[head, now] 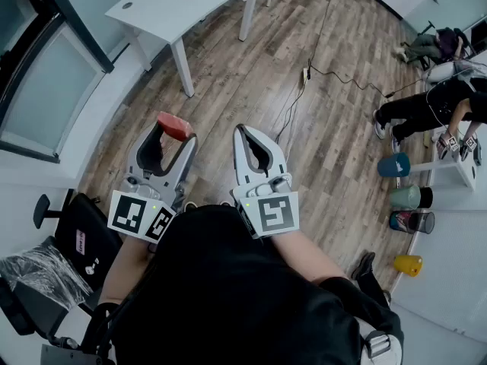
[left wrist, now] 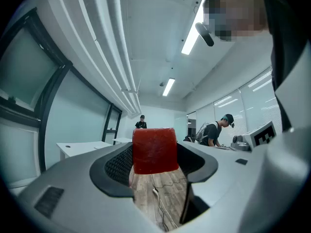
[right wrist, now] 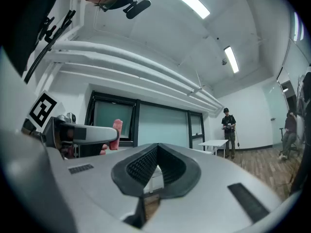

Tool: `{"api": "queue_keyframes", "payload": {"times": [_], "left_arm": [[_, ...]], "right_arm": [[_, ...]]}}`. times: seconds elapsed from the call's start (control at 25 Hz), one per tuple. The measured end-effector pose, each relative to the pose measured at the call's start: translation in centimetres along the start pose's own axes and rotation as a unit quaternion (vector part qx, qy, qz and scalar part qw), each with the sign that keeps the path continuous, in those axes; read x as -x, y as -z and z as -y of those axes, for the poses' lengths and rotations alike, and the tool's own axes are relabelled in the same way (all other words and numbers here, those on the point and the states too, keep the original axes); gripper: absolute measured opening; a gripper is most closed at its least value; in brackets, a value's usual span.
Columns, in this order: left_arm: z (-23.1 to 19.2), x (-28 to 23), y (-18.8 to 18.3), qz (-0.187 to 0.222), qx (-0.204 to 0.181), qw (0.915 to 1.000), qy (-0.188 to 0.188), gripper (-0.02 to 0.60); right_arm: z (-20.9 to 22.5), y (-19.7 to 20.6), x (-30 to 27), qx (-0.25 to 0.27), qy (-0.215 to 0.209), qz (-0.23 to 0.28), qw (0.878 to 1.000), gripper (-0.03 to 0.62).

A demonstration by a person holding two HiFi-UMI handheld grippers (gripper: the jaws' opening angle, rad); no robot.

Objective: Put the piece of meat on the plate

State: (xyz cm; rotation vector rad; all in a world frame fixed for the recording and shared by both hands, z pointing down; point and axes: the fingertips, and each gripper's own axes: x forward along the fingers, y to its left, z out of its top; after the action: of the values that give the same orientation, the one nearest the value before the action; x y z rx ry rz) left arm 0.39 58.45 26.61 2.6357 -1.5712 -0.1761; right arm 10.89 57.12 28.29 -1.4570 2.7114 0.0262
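Note:
The piece of meat (head: 175,125) is a red, block-shaped chunk pinched between the tips of my left gripper (head: 173,130), held level above the wooden floor. In the left gripper view the meat (left wrist: 154,149) fills the gap between the dark ribbed pads (left wrist: 118,165) of the left gripper (left wrist: 154,155). My right gripper (head: 248,132) sits just to its right, shut with nothing in it. In the right gripper view its pads (right wrist: 141,168) meet at the tip of the right gripper (right wrist: 155,155), and the meat (right wrist: 117,126) shows at the left. No plate is in view.
A white table (head: 190,6) stands ahead on the left. A cable with a power strip (head: 306,74) crosses the floor. Coloured tumblers (head: 396,166) stand on a white surface at the right, near a bent-over person (head: 426,109). A black chair (head: 72,226) is at lower left.

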Motion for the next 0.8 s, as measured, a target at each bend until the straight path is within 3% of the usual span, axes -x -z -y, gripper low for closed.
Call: {"api": "queue_keyframes", "payload": {"times": [0.44,0.6,0.8], "left_arm": [[1.7,-0.8,1.2,-0.007,0.008,0.9999,-0.013,0.279],[0.6,-0.9,1.5,-0.01,0.014,0.9996,-0.021,0.279],[-2.7,-2.0,2.9,-0.02,0.034,0.999,-0.023,0.279]], "right_arm": [[1.9,0.8,1.2,-0.007,-0.016,-0.018,1.0,0.003],[1.9,0.9,-0.1,-0.019,-0.018,-0.008,1.0,0.003],[2.0,3.4,-2.9,-0.026,-0.016,-0.034,0.999,0.003]]}}
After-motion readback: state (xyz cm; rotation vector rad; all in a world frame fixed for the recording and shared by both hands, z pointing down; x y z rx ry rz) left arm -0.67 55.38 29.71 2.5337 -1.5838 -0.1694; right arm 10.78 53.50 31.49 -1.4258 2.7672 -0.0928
